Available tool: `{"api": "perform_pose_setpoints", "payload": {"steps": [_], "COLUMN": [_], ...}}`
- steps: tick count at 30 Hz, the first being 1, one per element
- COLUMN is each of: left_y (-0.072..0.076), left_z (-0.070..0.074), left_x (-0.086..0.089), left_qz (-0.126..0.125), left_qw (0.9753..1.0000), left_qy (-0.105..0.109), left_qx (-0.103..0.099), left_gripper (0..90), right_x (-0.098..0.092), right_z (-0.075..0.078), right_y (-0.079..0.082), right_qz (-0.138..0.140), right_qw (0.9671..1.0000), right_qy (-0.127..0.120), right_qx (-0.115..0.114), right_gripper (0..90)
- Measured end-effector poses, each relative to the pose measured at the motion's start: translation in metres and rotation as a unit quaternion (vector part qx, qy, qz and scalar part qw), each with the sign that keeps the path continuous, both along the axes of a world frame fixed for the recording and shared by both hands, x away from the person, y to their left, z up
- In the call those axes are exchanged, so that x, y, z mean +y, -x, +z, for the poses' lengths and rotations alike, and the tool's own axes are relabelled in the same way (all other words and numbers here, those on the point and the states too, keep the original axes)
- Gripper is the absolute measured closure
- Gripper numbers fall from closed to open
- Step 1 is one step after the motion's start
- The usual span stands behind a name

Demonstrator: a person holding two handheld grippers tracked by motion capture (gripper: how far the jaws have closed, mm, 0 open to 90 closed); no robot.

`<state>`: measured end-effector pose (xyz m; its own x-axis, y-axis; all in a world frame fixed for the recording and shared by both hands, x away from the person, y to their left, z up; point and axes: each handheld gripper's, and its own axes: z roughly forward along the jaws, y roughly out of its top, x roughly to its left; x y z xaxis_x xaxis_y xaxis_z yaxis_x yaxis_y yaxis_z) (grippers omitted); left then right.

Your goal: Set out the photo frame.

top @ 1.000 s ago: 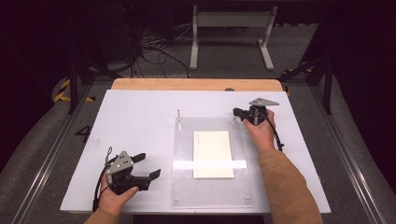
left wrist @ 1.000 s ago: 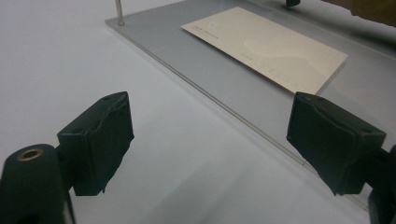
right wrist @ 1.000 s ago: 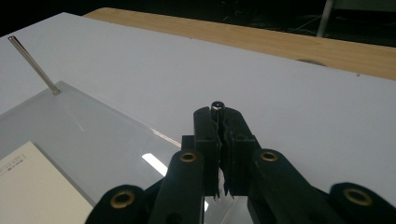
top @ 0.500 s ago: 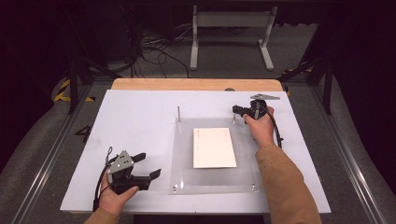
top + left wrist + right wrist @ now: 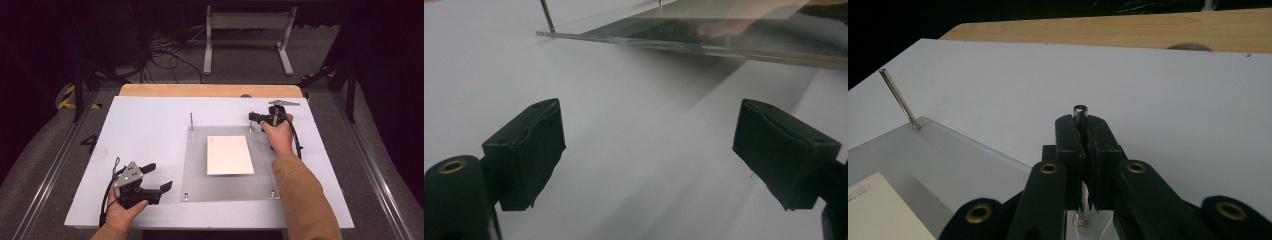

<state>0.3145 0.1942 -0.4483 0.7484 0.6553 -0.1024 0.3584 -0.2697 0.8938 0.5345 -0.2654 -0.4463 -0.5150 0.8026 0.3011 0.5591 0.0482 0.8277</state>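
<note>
A clear acrylic plate (image 5: 195, 170) lies in the middle of the white board, and a white card (image 5: 229, 155) rests on it. Thin metal pins stand at its two far corners. My right gripper (image 5: 253, 118) is shut on the far right pin (image 5: 1080, 111), whose tip pokes up between the jaws. The far left pin (image 5: 191, 120) stands free, also seen in the right gripper view as the left pin (image 5: 898, 97). My left gripper (image 5: 160, 177) rests open near the board's front left, just left of the plate. Its jaws stand wide apart around bare board (image 5: 649, 150).
The white board (image 5: 150, 125) covers the table, with a wooden strip (image 5: 210, 90) along its far edge. Small screws sit at the plate's near corners (image 5: 186, 196). Beyond the table are floor cables (image 5: 170, 55) and a metal stand (image 5: 245, 30). Rails run along both sides.
The plate's near edge has drawn back toward the pins in the high view, and the bright stripe across it is gone. The card moved with it. The left gripper stayed put.
</note>
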Motion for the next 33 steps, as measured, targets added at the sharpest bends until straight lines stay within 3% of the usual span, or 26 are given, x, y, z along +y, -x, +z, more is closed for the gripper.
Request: {"api": "perform_pose_setpoints", "payload": {"steps": [5,6,11,15,19,21,25,29,33], "left_y": [0.001,0.002,0.002,0.000,0.001,0.001,0.004,0.003,0.002], "left_z": [0.004,0.005,0.004,0.006,0.014,0.014,0.016,0.019,0.019], "left_x": [-0.006,-0.008,-0.015,-0.023,-0.033,-0.035,-0.049,-0.058,-0.062], "left_qz": [-0.005,-0.008,-0.018,-0.029,-0.048,-0.052,-0.074,-0.086,-0.094], "left_qw": [0.9995,0.9990,0.9979,0.9968,0.9936,0.9931,0.9891,0.9862,0.9855], "left_qy": [-0.003,-0.012,-0.031,-0.026,-0.020,-0.019,-0.015,-0.013,-0.006], "left_qx": [-0.031,-0.042,-0.053,-0.069,-0.100,-0.104,-0.126,-0.141,-0.142], "left_gripper": [11.7,11.5,11.1,10.9,10.7,10.8,10.9,12.1,22.0], "right_x": [0.000,0.000,0.000,0.000,0.000,0.000,0.000,0.000,0.000], "right_z": [0.000,0.000,0.000,-0.001,-0.001,-0.001,-0.001,-0.001,-0.002], "right_y": [-0.001,-0.001,-0.002,-0.003,-0.004,-0.004,-0.004,-0.003,-0.003], "right_qz": [-0.002,-0.003,-0.006,-0.008,-0.009,-0.009,-0.010,-0.011,-0.011], "right_qw": [1.0000,1.0000,0.9999,0.9998,0.9997,0.9997,0.9996,0.9996,0.9995], "right_qy": [-0.002,-0.003,-0.010,-0.016,-0.018,-0.019,-0.021,-0.022,-0.024], "right_qx": [0.004,0.004,0.009,0.013,0.015,0.016,0.016,0.017,0.018], "right_gripper": [85.4,85.3,85.3,85.2,85.2,85.1,85.0,84.8,84.6]}}
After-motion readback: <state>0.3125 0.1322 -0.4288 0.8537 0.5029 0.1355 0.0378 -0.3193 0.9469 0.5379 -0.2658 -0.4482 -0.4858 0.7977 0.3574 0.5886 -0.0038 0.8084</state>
